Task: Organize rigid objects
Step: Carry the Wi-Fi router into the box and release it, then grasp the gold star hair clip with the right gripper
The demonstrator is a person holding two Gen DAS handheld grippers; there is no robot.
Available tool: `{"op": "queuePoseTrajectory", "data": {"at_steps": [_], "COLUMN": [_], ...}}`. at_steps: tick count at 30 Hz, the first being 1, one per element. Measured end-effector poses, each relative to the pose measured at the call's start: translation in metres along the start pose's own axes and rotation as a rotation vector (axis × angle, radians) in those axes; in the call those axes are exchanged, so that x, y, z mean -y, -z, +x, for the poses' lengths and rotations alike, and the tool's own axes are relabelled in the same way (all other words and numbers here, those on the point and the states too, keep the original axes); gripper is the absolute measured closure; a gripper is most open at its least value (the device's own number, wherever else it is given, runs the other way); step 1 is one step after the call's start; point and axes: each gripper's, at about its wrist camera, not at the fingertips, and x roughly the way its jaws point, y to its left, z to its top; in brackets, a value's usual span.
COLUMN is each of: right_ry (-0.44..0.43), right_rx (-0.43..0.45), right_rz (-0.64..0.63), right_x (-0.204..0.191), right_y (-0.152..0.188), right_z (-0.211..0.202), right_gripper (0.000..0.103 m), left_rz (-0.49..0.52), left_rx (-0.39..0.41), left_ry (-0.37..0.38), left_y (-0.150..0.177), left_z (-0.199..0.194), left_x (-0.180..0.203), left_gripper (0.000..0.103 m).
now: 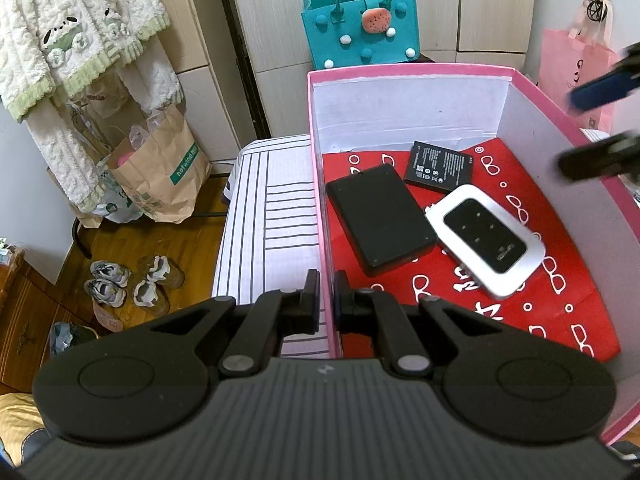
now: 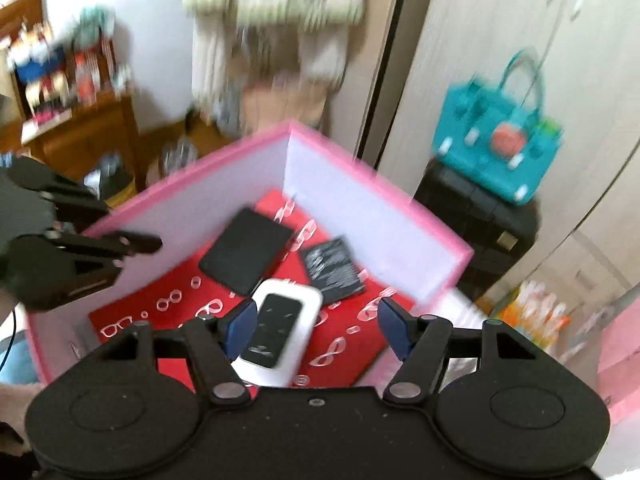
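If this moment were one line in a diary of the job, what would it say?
left gripper: shut on pink box wall | right gripper: open, empty | in box: white device, black case, battery

My open cardboard box (image 1: 412,70) is pink outside, white inside, its floor lined with red paper (image 1: 560,300) printed with white spectacles. On it lie a matte black slab (image 1: 380,220), a black battery (image 1: 438,166) with white print, and a white-and-silver rounded device (image 1: 486,240) with a black face. My right gripper (image 2: 316,330) wears navy-blue pads.
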Motion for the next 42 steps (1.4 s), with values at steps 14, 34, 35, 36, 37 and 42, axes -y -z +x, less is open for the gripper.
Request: {"op": "queuePoseTrajectory", "data": {"at_steps": [14, 34, 35, 36, 37, 42], "right_ry": [0.042, 0.042, 0.059, 0.079, 0.101, 0.168], "right_rx": [0.182, 0.139, 0.143, 0.148, 0.153, 0.199], "right_rz": [0.43, 0.394, 0.391, 0.389, 0.385, 0.401], "right_x": [0.06, 0.055, 0.053, 0.051, 0.048, 0.042], "right_y": [0.144, 0.189, 0.187, 0.185, 0.184, 0.187], "right_z": [-0.028, 0.034, 0.036, 0.037, 0.039, 0.04], "right_gripper": [0.04, 0.039, 0.039, 0.039, 0.039, 0.047], "left_rz": [0.011, -0.114, -0.119, -0.118, -0.112, -0.041], "left_rx": [-0.028, -0.064, -0.069, -0.074, -0.079, -0.087], "left_ry": [-0.002, 0.038, 0.047, 0.053, 0.059, 0.069], "left_y": [-0.004, 0.0, 0.001, 0.001, 0.0, 0.0], "left_z": [0.002, -0.026, -0.026, -0.027, -0.027, -0.027], "left_x": [0.002, -0.009, -0.01, -0.011, -0.011, -0.009], "left_gripper": [0.098, 0.1, 0.1, 0.1, 0.1, 0.099]}}
